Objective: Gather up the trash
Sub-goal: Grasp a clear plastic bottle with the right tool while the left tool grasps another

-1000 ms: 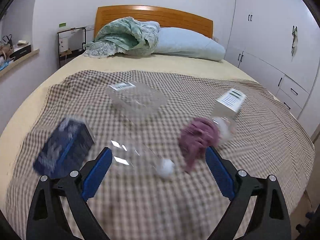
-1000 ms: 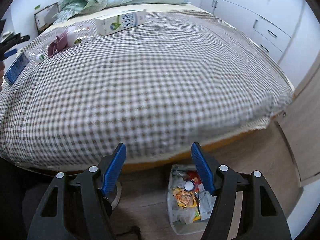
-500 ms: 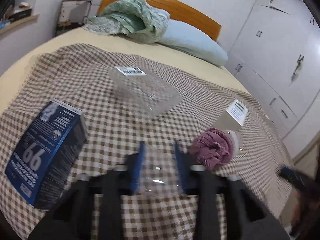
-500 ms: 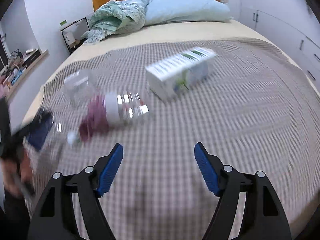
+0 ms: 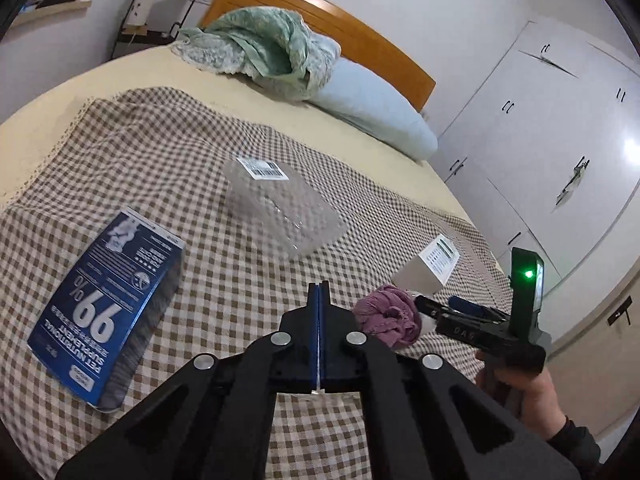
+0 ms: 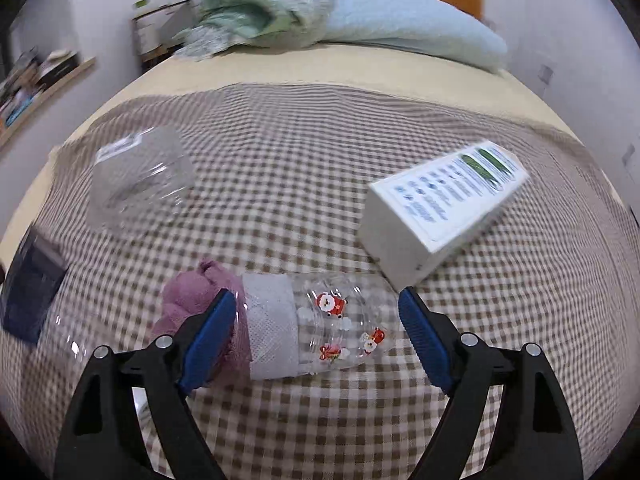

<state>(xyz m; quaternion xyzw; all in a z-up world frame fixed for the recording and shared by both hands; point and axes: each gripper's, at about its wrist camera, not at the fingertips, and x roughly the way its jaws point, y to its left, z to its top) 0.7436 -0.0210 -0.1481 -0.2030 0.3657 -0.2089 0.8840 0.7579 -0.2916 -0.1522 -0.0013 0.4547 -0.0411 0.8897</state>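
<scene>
My left gripper (image 5: 319, 292) is shut over the checked bedspread (image 5: 200, 184), and a thin sliver of clear plastic shows in the seam between its pads. A clear bottle (image 6: 332, 328) with Santa pictures and a white band lies on its side. A mauve cloth (image 6: 188, 296) is bunched at its left end. My right gripper (image 6: 316, 296) straddles this bottle with its jaws opening, and the pads do not press it. In the left wrist view the right gripper (image 5: 444, 305) reaches in beside the mauve cloth (image 5: 388, 316), held by a hand (image 5: 520, 392).
A blue pet-supplement box (image 5: 108, 304) lies at the left. A clear clamshell container (image 5: 280, 208) with a barcode label sits mid-bed. A white carton (image 6: 440, 216) lies just right of the bottle. A green blanket (image 5: 272, 44), pillow (image 5: 372, 112) and headboard are beyond, wardrobes to the right.
The left jaws went from wide open to closed on the clear plastic. The right gripper swung from the bin on the floor up over the bed to the bottle, its jaws widening.
</scene>
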